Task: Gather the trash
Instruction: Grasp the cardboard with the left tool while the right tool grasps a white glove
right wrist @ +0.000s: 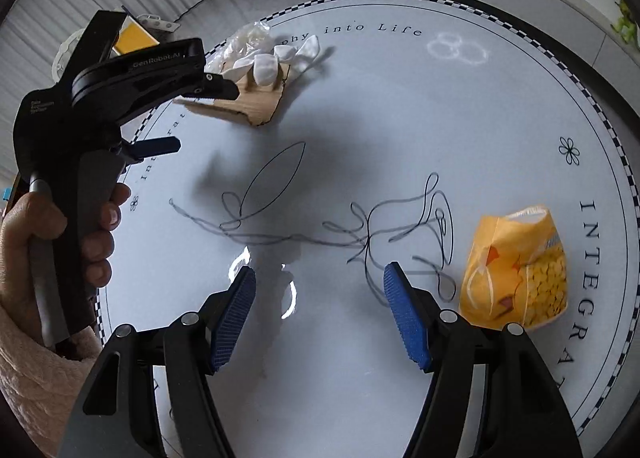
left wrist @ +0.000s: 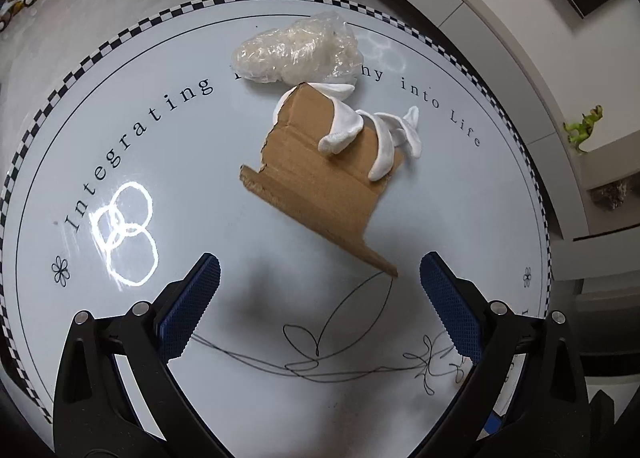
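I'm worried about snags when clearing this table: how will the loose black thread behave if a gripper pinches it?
The black thread lies in slack loops and tangles, so it is probably limp and would trail, not lift whole. It looks very thin and flat on the table, so the right gripper pads may miss it.

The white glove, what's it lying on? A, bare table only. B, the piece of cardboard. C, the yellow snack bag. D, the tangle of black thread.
B: the glove lies draped across the far end of the cardboard, well apart from the thread and the snack bag.
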Demonstrator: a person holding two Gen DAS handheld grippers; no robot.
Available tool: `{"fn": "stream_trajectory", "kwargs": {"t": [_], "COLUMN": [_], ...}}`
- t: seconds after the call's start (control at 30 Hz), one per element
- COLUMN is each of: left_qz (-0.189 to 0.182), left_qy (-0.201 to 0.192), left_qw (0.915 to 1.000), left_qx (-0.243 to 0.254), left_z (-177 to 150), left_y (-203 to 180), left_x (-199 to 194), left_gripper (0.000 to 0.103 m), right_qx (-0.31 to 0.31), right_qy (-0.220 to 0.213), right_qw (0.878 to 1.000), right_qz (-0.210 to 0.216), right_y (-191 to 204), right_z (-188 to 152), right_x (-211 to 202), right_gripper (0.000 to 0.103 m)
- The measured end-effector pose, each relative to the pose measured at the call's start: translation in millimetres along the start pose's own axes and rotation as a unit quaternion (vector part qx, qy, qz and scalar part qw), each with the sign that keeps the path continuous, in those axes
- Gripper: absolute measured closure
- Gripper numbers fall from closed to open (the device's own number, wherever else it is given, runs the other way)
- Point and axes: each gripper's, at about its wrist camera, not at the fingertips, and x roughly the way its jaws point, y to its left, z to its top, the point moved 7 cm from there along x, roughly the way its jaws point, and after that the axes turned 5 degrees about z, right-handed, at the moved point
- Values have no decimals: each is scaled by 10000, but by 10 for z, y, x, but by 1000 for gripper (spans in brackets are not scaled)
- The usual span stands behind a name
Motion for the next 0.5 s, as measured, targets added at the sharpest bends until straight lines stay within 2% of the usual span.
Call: {"fn": "stream_trajectory", "kwargs": {"t": [0.13, 0.2, 0.23, 0.3, 0.37, 0.5], "left_qz": [136, 136, 146, 204, 234, 187], "left_qy": [56, 139, 197, 291, 210, 210], "left_qw": [9996, 9994, 9993, 9993, 9995, 9970], "left_qx": [-244, -283, -269, -119, 35, 726], "left_z": [108, 126, 126, 124, 142, 59], "left_y": [125, 189, 212, 246, 276, 274], "left_x": [137, 196, 238, 317, 322, 264], "left_gripper": [9, 32, 39, 65, 73, 73], "right_qx": [-26, -40, -36, -37, -22, 44], "right_qy": [-17, -54, -79, -143, -214, -246], "right_qw": [10000, 9999, 9999, 9999, 9997, 9997], "right_qz": [-62, -77, -82, -72, -78, -8], "right_y": [-11, 19, 36, 98, 152, 266], "right_z": [190, 321, 378, 531, 676, 876], "right_x": [75, 105, 120, 148, 190, 305], "right_gripper": [36, 36, 36, 36, 36, 36]}}
